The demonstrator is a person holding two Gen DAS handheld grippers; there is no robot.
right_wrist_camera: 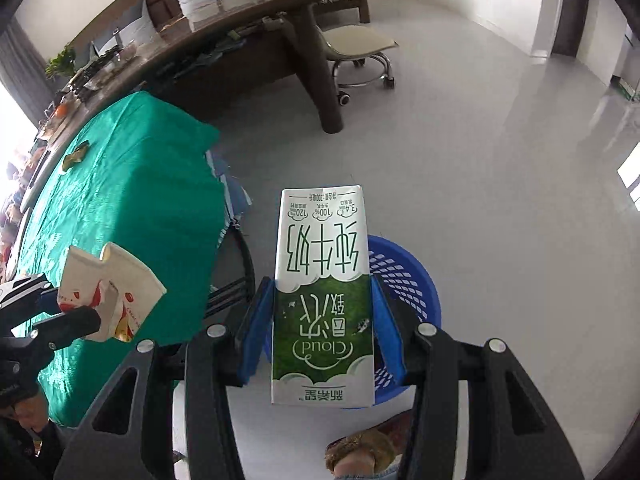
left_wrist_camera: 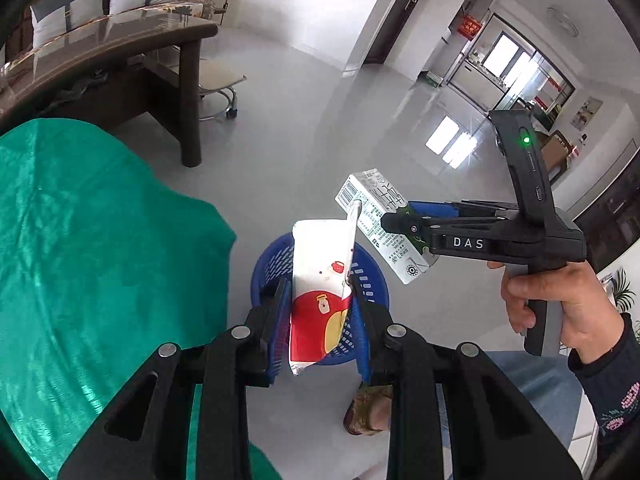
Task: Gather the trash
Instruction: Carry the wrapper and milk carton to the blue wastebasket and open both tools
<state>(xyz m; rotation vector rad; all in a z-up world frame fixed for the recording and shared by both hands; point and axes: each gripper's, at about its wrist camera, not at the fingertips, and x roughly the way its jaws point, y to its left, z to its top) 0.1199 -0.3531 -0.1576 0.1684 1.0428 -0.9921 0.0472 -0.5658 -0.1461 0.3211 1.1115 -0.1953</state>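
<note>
My left gripper (left_wrist_camera: 320,292) is shut on a flattened white and red carton (left_wrist_camera: 320,300), held above a blue plastic basket (left_wrist_camera: 372,280) on the floor. That carton (right_wrist_camera: 108,292) also shows at the left of the right wrist view, pinched by the left gripper (right_wrist_camera: 94,316). My right gripper (right_wrist_camera: 322,312) is shut on a green and white milk carton (right_wrist_camera: 322,292), upside down, over the near left rim of the basket (right_wrist_camera: 404,276). In the left wrist view the right gripper (left_wrist_camera: 394,216) holds the milk carton (left_wrist_camera: 380,220) just right of and above the basket.
A table under a green cloth (left_wrist_camera: 92,248) stands to the left of the basket. Behind it are a dark wooden desk (left_wrist_camera: 120,60) and a wheeled stool (right_wrist_camera: 360,52). A person's shoe (left_wrist_camera: 370,408) is on the grey floor just near the basket.
</note>
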